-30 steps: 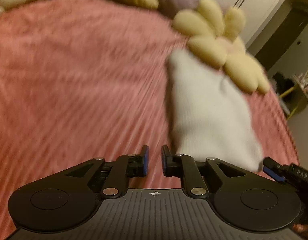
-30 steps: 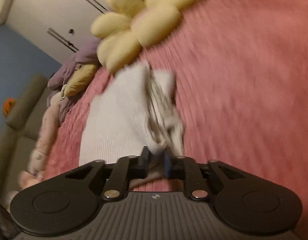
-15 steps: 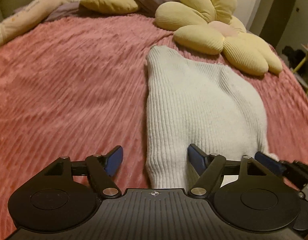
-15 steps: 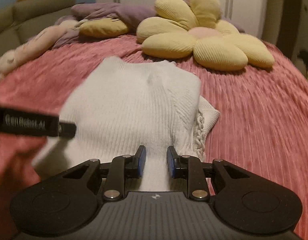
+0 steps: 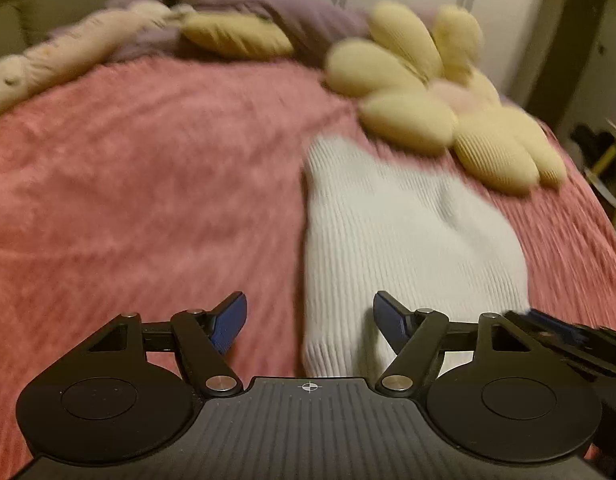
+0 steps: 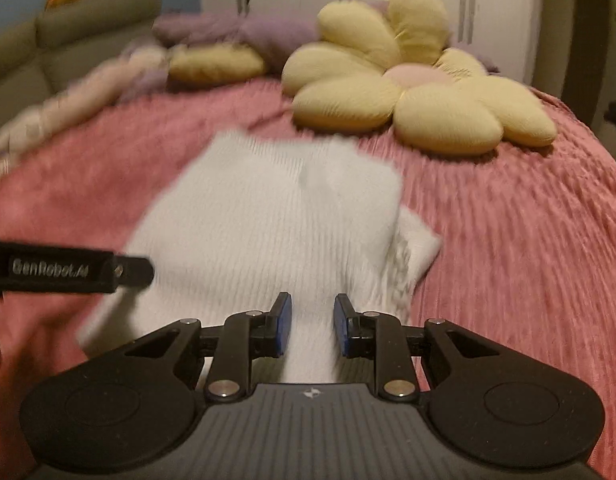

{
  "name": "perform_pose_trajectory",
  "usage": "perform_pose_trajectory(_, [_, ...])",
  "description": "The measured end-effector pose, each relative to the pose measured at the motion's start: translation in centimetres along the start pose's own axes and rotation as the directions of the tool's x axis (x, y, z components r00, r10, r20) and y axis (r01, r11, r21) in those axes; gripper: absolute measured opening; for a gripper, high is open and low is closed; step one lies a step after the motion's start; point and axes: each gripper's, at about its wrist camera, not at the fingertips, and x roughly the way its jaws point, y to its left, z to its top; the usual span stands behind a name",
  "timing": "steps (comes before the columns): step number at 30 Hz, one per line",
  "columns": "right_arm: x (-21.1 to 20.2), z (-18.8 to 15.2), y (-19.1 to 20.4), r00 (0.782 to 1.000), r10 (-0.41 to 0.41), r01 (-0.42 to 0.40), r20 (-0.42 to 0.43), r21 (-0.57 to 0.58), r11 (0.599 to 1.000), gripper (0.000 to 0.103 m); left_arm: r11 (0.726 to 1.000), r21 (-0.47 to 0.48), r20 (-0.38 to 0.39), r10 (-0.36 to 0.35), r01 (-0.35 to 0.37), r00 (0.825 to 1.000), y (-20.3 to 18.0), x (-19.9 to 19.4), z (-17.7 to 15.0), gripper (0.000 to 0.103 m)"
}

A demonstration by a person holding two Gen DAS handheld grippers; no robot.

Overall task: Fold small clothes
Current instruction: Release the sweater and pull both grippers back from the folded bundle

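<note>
From my left wrist camera, my left gripper [image 5: 309,326] stands spread wide over the bedspread [image 5: 148,200]; its jaws have just been closing slightly from a wider spread, and its blue pads [image 5: 228,326] press on nothing, though the near ribbed hem of the folded white sweater [image 5: 399,240] lies below and between them. The sweater is a fine vertical-rib knit, folded into a rough oblong that lies flat on the pink, corded, plush bedspread, its far end just beside the flower-shaped cushion [image 5: 439,112]. That cushion has plump, ribbed, pale-yellow petals around a soft pink centre. At the lower right edge of this view, part of my right gripper [image 5: 563,340] shows as a black bar, blurred. From my right wrist camera, my right gripper [image 6: 312,330] has its jaws narrowly parted, with a clear gap between the flat blue pads [image 6: 284,330]; the white sweater [image 6: 276,232] lies beneath them, and I see no cloth pinched. A cable-knit layer pokes out at the sweater's right edge. A black finger of my left gripper [image 6: 76,266], lettered in white, reaches in from the left. Behind lie an oval yellow pillow [image 6: 216,64], rumpled purple bedding [image 6: 236,32], and a pale, long plush toy [image 6: 76,100].
</note>
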Motion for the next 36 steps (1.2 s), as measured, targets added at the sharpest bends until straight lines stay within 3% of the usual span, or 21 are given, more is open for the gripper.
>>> perform_pose_trajectory(3, [-0.1,1.4,-0.1,0.994,-0.082,0.081,0.066,0.007,0.997,0.023,0.998,0.043,0.001,0.041,-0.041,0.999,-0.6,1.3,0.6,0.076])
perform_pose_trajectory(5, [1.3,1.8,-0.2,0.992,-0.114,0.115,0.046,-0.016,0.993,0.023,0.994,0.095,-0.043,0.059,-0.054,0.997,-1.1,2.9,0.1,0.08])
perform_pose_trajectory(8, [4.8,0.4,-0.7,0.987,-0.153,0.148,-0.052,-0.091,0.985,0.026,0.986,0.148,-0.009,0.084,-0.082,0.996,-1.8,3.6,-0.7,0.086])
perform_pose_trajectory(12, [5.1,0.1,-0.4,0.985,-0.167,0.158,-0.04,-0.166,0.973,0.03,0.984,0.158,-0.018,0.083,-0.079,0.996,-1.1,3.6,-1.0,0.094])
perform_pose_trajectory(14, [4.5,0.3,-0.2,0.98,-0.196,0.184,-0.043,-0.187,0.965,0.051,0.987,0.149,-0.049,0.066,-0.058,0.997,-0.4,2.4,-0.6,0.098])
perform_pose_trajectory(17, [1.9,0.1,-0.1,0.968,-0.246,0.235,-0.053,-0.16,0.959,0.071,0.984,0.167,-0.087,0.069,-0.054,0.994,0.5,-0.3,-1.5,0.102])
perform_pose_trajectory(19, [-0.2,-0.8,-0.5,0.972,-0.208,0.198,-0.107,-0.095,0.976,0.084,0.982,0.178,-0.126,0.083,-0.059,0.989,0.5,-1.8,-2.8,0.103])
perform_pose_trajectory(21, [-2.2,-2.3,-0.7,0.965,-0.198,0.194,-0.17,-0.039,0.98,0.086,0.98,0.191,-0.151,0.082,-0.053,0.985,0.4,-3.5,-4.5,0.103])
perform_pose_trajectory(22, [-3.3,-3.0,-0.6,0.964,-0.189,0.19,-0.189,-0.013,0.982,0.097,0.979,0.2,-0.161,0.082,-0.048,0.984,0.3,-4.3,-5.3,0.103])
perform_pose_trajectory(25, [-6.1,-4.9,-0.2,0.954,-0.127,0.15,-0.273,0.063,0.987,0.099,0.977,0.21,-0.196,0.087,-0.045,0.977,0.2,-6.3,-7.1,0.103])
perform_pose_trajectory(28, [-8.2,-5.6,0.2,0.947,-0.098,0.136,-0.305,0.108,0.985,0.099,0.976,0.21,-0.222,0.111,-0.063,0.969,0.2,-7.4,-7.3,0.103])
perform_pose_trajectory(33, [-10.9,-4.3,1.4,0.939,-0.186,0.219,-0.289,0.087,0.972,0.099,0.966,0.235,-0.188,0.15,-0.104,0.971,-0.4,-9.7,-6.1,0.103])
perform_pose_trajectory(36, [-11.5,-2.8,1.6,0.926,-0.16,0.195,-0.342,0.071,0.978,0.099,0.966,0.239,-0.177,0.142,-0.097,0.974,-0.5,-10.8,-5.4,0.103])
